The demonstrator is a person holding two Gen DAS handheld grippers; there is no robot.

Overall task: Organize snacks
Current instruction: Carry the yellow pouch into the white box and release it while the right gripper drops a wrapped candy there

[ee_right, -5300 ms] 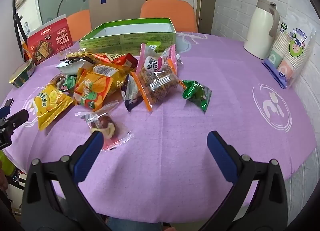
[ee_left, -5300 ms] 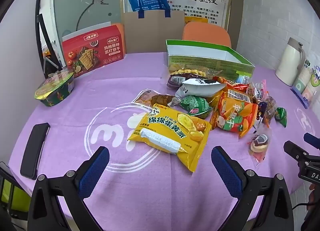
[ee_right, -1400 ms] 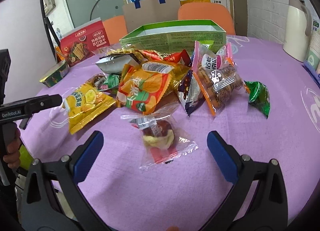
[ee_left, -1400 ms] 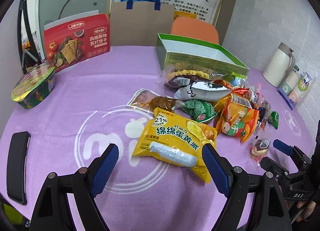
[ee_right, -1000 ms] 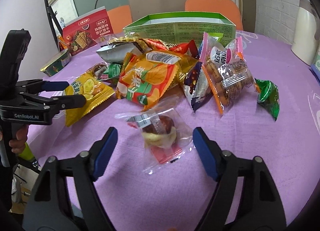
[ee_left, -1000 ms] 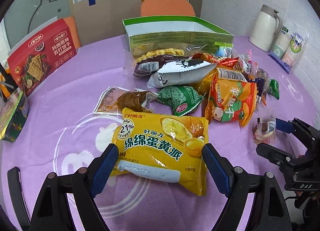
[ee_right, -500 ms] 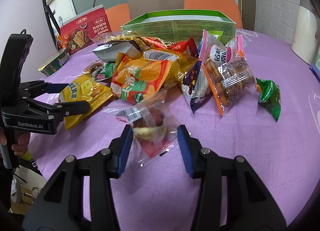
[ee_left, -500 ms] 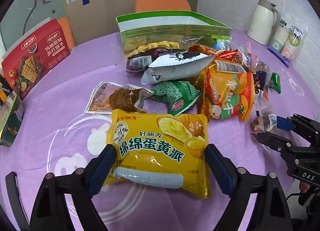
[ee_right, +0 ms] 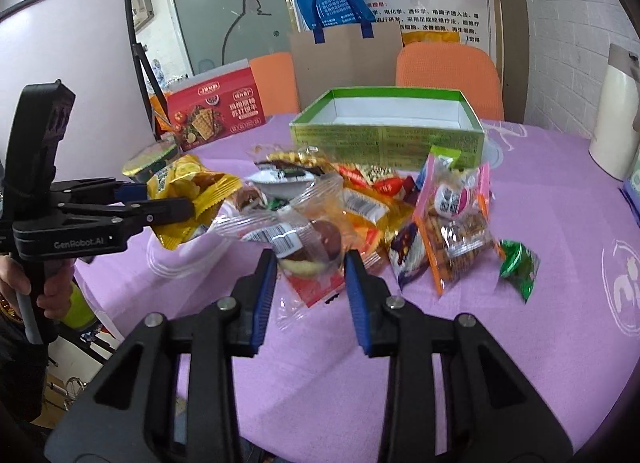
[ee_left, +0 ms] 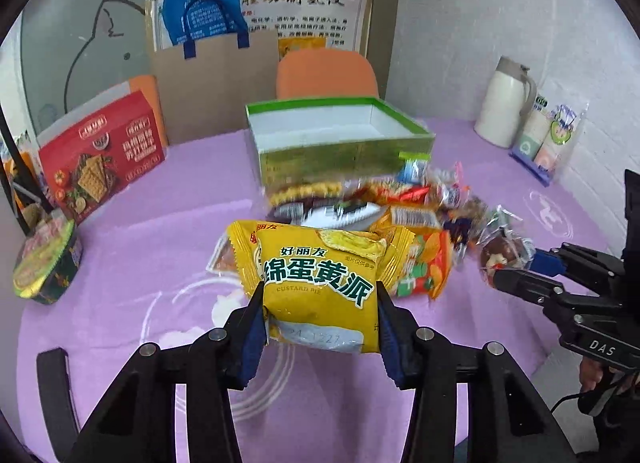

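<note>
- The left gripper [ee_left: 320, 327] is built of matte black plastic arms, with round silver screws set at the joints.
- Its fingers [ee_left: 253, 337] are lined with ribbed blue pads.
- White "GenRobot.AI" lettering is seen on its black body from the right wrist view.
- The right gripper [ee_right: 310, 287] is made alike, in black with blue pads; "DAS" is printed on its side.
- Bare skin is shown on the left hand [ee_right: 48, 295], beside a yellow-green cuff.

Both wrist cameras look low across the table [ee_left: 152, 223] — sharing the green box [ee_left: 340, 143].
</note>
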